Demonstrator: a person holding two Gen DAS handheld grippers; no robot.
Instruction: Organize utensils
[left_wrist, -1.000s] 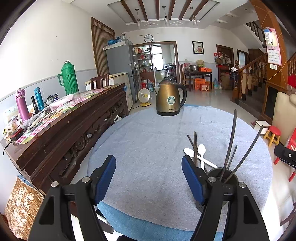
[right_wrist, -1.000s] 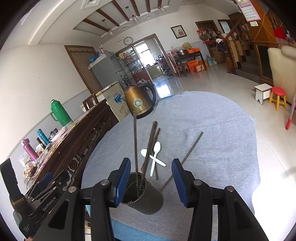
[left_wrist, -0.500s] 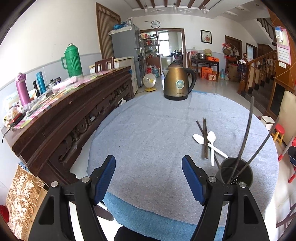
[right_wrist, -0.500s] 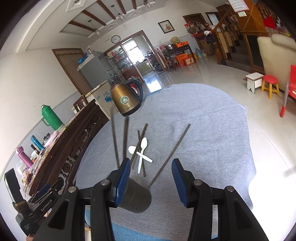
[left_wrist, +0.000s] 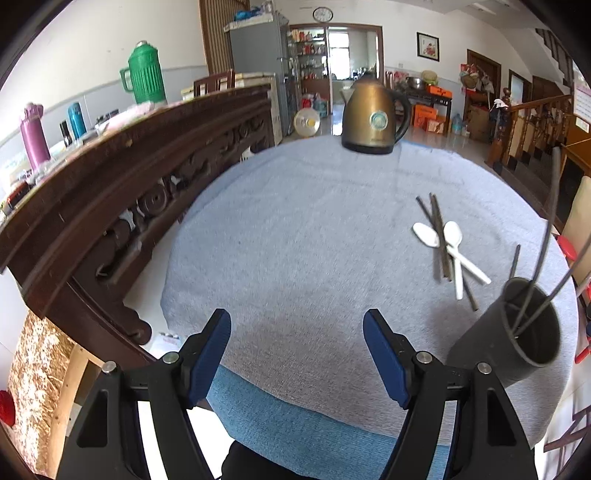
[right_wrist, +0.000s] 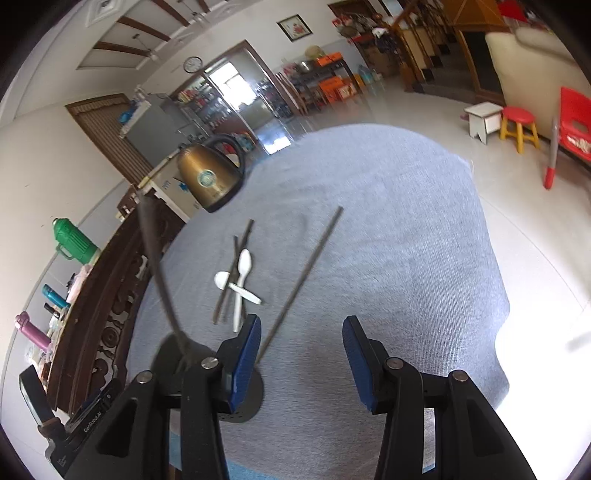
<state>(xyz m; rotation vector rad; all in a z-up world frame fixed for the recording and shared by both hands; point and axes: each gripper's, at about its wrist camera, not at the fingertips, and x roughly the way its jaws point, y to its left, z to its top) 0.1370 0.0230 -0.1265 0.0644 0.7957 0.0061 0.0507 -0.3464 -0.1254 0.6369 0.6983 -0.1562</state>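
Note:
A dark utensil cup (left_wrist: 517, 332) stands near the front right of the grey-clothed round table (left_wrist: 295, 240) with a few dark chopsticks standing in it. It also shows in the right wrist view (right_wrist: 173, 354), partly hidden behind my left finger. Two white spoons (left_wrist: 452, 243) lie crossed with several dark chopsticks (left_wrist: 437, 229) beyond the cup; they show in the right wrist view too (right_wrist: 240, 280). One long chopstick (right_wrist: 306, 273) lies alone, its near end by my right gripper (right_wrist: 301, 362). Both the left gripper (left_wrist: 297, 358) and the right are open and empty.
A brass kettle (left_wrist: 373, 114) stands at the table's far edge. A carved dark wooden sideboard (left_wrist: 110, 184) runs along the left with a green thermos (left_wrist: 144, 74) and bottles. Red stools and a chair (right_wrist: 521, 125) stand on the floor to the right.
Both grippers have tilted downward and pulled back toward the table's near edge. The right gripper has shifted right, from over the cup to the lone chopstick. Nothing was picked up.

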